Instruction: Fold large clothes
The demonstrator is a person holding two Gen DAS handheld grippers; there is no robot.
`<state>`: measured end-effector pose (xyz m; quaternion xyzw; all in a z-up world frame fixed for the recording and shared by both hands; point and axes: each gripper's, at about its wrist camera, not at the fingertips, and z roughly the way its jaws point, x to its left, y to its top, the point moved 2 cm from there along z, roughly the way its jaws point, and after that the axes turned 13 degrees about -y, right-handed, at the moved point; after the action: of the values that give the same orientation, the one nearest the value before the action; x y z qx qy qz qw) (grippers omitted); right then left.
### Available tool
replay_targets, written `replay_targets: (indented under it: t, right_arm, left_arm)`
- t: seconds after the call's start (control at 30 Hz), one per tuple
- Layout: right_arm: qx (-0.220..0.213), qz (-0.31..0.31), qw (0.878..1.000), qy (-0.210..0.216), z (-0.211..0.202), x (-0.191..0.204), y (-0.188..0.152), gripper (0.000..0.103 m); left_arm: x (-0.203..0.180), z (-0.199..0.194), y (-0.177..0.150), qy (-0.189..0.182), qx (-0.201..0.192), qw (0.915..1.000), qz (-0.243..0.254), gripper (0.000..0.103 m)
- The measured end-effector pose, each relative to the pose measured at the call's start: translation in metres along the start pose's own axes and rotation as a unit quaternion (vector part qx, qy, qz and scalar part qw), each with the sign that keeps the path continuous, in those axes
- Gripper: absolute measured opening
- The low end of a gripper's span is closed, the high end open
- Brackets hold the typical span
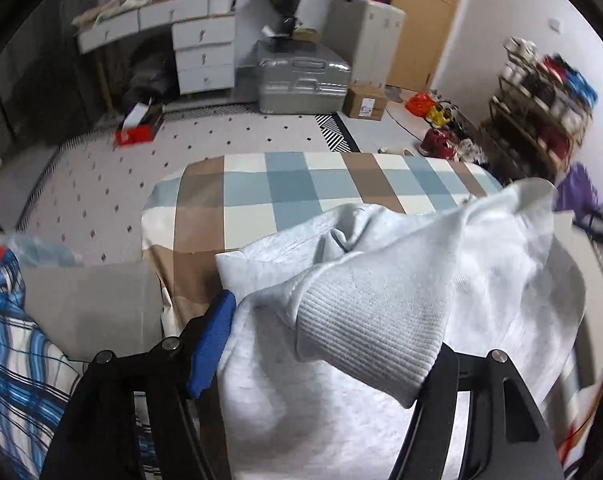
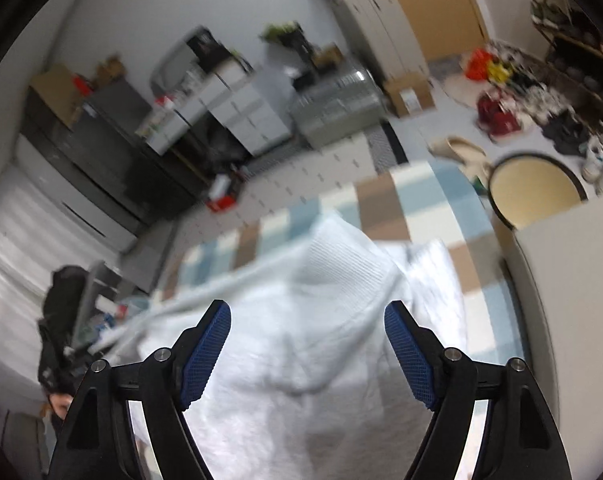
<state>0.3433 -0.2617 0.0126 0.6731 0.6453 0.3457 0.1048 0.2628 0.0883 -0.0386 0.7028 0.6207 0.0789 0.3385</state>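
Note:
A pale grey sweatshirt [image 1: 381, 272] lies bunched on a table covered in a blue, brown and white checked cloth [image 1: 285, 184]. My left gripper [image 1: 329, 320] hangs over the near part of the garment with its jaws apart. Its left blue pad [image 1: 213, 340] shows at the cloth's edge, and the ribbed cuff [image 1: 365, 332] drapes over and hides the right finger. In the right wrist view my right gripper [image 2: 307, 312] stands open above the sweatshirt [image 2: 321, 280]. Both of its blue pads are bare, and the checked cloth [image 2: 381, 200] shows beyond.
A blue striped shirt [image 1: 13, 340] and a grey box [image 1: 89, 300] lie at the left of the table. A round stool [image 2: 537, 188] stands off the table's far right. On the floor beyond are a silver suitcase [image 1: 301, 80], white drawers [image 1: 201, 52] and a shoe rack [image 1: 541, 100].

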Motion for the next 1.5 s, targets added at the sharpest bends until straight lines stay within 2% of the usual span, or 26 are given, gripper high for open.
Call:
replay_targets:
  t: [0.07,0.1,0.13,0.2,0.27,0.33,0.37,0.43,0.5,0.53,0.6,0.67,0.73,0.83,0.87,0.9,0.97,1.03,1.1,1.13,1.17,1.23,1.3,1.4,1.5]
  right_arm:
    - [-0.024,0.004,0.999,-0.027,-0.004,-0.004,0.001,0.081]
    - [-0.026,0.007,0.998,-0.048,-0.003,-0.007,0.000,0.081]
    - [-0.018,0.007,0.998,-0.065,0.002,-0.010,-0.002,0.081]
    - [0.004,0.007,0.997,-0.074,0.013,-0.016,-0.007,0.081]
    - [0.023,0.007,0.996,-0.083,0.023,-0.019,-0.012,0.081]
    - [0.030,0.010,0.996,-0.081,0.027,-0.021,-0.016,0.081]
    - [0.032,0.012,0.996,-0.079,0.026,-0.022,-0.018,0.081]
    - [0.036,0.009,0.996,-0.076,0.027,-0.023,-0.021,0.081]
    - [0.034,-0.002,0.996,-0.083,0.026,-0.023,-0.023,0.081]
    - [0.032,-0.008,0.996,-0.087,0.025,-0.023,-0.023,0.081]
    - [0.031,-0.010,0.995,-0.091,0.026,-0.023,-0.024,0.081]
    - [0.032,-0.008,0.996,-0.086,0.027,-0.024,-0.025,0.081]
    - [0.033,-0.008,0.996,-0.083,0.028,-0.024,-0.025,0.081]
    - [0.033,-0.007,0.996,-0.078,0.028,-0.024,-0.025,0.081]
    - [0.033,-0.006,0.996,-0.077,0.028,-0.023,-0.026,0.081]
    - [0.033,-0.007,0.996,-0.078,0.028,-0.023,-0.026,0.081]
    - [0.032,-0.008,0.996,-0.079,0.027,-0.023,-0.027,0.081]
    - [0.029,-0.009,0.996,-0.087,0.027,-0.023,-0.029,0.081]
    - [0.028,-0.019,0.995,-0.093,0.027,-0.020,-0.031,0.081]
    - [0.029,-0.024,0.995,-0.096,0.028,-0.019,-0.032,0.081]
    - [0.030,-0.027,0.994,-0.097,0.028,-0.018,-0.033,0.081]
    - [0.030,-0.032,0.994,-0.098,0.029,-0.017,-0.035,0.081]
    - [0.030,-0.030,0.994,-0.096,0.030,-0.016,-0.035,0.081]
    - [0.031,-0.028,0.995,-0.095,0.029,-0.016,-0.038,0.081]
    - [0.032,-0.029,0.994,-0.097,0.028,-0.017,-0.041,0.081]
  left_arm:
    - [0.005,-0.012,0.001,-0.006,-0.033,0.9994,-0.008,0.064]
    - [0.013,-0.019,0.002,-0.015,-0.056,0.9979,-0.029,0.064]
    - [0.024,-0.023,0.004,-0.031,-0.072,0.9952,-0.059,0.064]
    - [0.045,-0.019,0.010,-0.060,-0.077,0.9871,-0.126,0.064]
    - [0.063,-0.002,0.017,-0.085,-0.048,0.9769,-0.190,0.064]
    - [0.070,0.030,0.020,-0.133,0.019,0.9645,-0.227,0.063]
    - [0.062,0.040,0.018,-0.139,0.050,0.9643,-0.220,0.063]
    - [0.035,0.053,0.010,-0.139,0.113,0.9714,-0.156,0.063]
    - [0.013,0.050,0.000,-0.136,0.122,0.9774,-0.107,0.064]
    - [0.002,0.046,-0.003,-0.124,0.115,0.9827,-0.075,0.064]
    - [-0.008,0.034,-0.004,-0.108,0.087,0.9891,-0.049,0.064]
    - [-0.008,0.017,0.001,-0.127,0.028,0.9904,-0.048,0.064]
    - [0.001,0.000,0.008,-0.172,-0.016,0.9824,-0.071,0.065]
    - [0.010,-0.004,0.013,-0.220,-0.011,0.9704,-0.100,0.067]
    - [0.010,-0.002,0.014,-0.226,-0.005,0.9689,-0.101,0.067]
    - [0.009,0.002,0.013,-0.221,0.006,0.9706,-0.094,0.067]
    - [0.005,0.012,0.009,-0.184,0.025,0.9799,-0.074,0.067]
    - [0.002,0.020,0.001,-0.105,0.026,0.9927,-0.054,0.067]
    - [-0.005,0.022,-0.006,-0.012,0.006,0.9997,-0.022,0.067]
    - [-0.010,0.025,-0.009,0.049,-0.003,0.9988,0.004,0.067]
    - [-0.013,0.024,-0.011,0.083,-0.017,0.9962,0.020,0.067]
    - [-0.020,0.022,-0.013,0.123,-0.063,0.9891,0.051,0.067]
    - [-0.026,0.020,-0.012,0.139,-0.085,0.9840,0.072,0.067]
    - [-0.045,0.016,-0.015,0.110,-0.112,0.9787,0.132,0.067]
    - [-0.069,0.014,-0.022,0.086,-0.124,0.9641,0.219,0.067]
